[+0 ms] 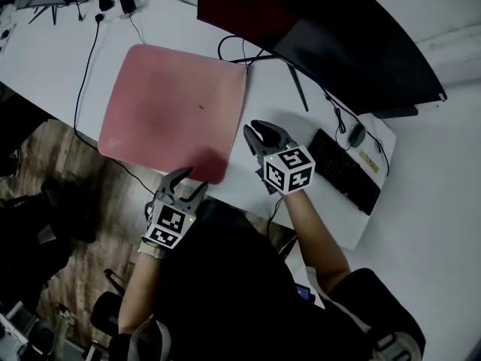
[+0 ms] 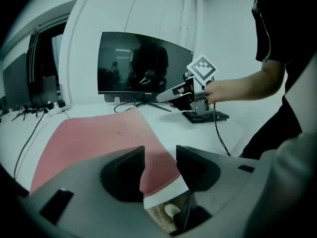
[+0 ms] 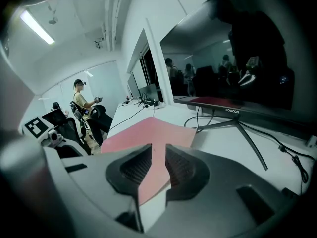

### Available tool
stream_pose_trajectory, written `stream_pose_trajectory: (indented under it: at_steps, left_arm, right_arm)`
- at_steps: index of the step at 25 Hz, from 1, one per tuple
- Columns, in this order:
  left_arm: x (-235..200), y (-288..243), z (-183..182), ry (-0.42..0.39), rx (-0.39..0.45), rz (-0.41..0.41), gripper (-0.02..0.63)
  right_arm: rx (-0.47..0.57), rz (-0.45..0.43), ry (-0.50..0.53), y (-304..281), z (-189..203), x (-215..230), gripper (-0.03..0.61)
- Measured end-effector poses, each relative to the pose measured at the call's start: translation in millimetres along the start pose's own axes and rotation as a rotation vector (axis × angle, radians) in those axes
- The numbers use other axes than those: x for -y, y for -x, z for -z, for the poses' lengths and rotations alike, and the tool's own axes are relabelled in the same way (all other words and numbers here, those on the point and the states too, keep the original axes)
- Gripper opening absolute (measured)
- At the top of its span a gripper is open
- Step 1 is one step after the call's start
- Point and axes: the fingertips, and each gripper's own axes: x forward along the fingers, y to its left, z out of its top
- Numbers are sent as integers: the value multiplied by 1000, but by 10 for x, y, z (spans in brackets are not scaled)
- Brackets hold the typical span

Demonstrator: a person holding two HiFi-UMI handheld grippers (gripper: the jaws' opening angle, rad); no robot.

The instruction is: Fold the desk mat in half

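R gripper [image 3: 158,151] fingers [image 3: 132,168] apart, pink mat [image 3: 148,130] in gap

The left gripper [image 1: 190,180] is held on a bare left forearm [image 1: 140,288] that is stretched forward, and its jaws are seen clearly apart. The right gripper [image 1: 257,131] is held ahead of it and to its right, on a right forearm [image 1: 316,235] that is bent at the elbow. Its jaws are set closer, yet a narrow gap is seen between them. Both grippers are pointed forward.
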Motion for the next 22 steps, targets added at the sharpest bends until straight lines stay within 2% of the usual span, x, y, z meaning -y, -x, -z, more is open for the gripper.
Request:
stream_pose_trajectory:
  at_steps: [5, 15, 22]
  left_arm:
    - [16, -267, 131, -13, -77, 23, 228]
    - [135, -661, 523, -26, -198, 79, 285]
    - [141, -836, 662, -80, -236, 124, 305]
  right_arm:
    - [-49, -15, -18, -325, 75, 228, 126]
    - [-126, -4, -69, -787, 282, 653, 168]
    - [-150, -5, -95, -965, 422, 724, 181]
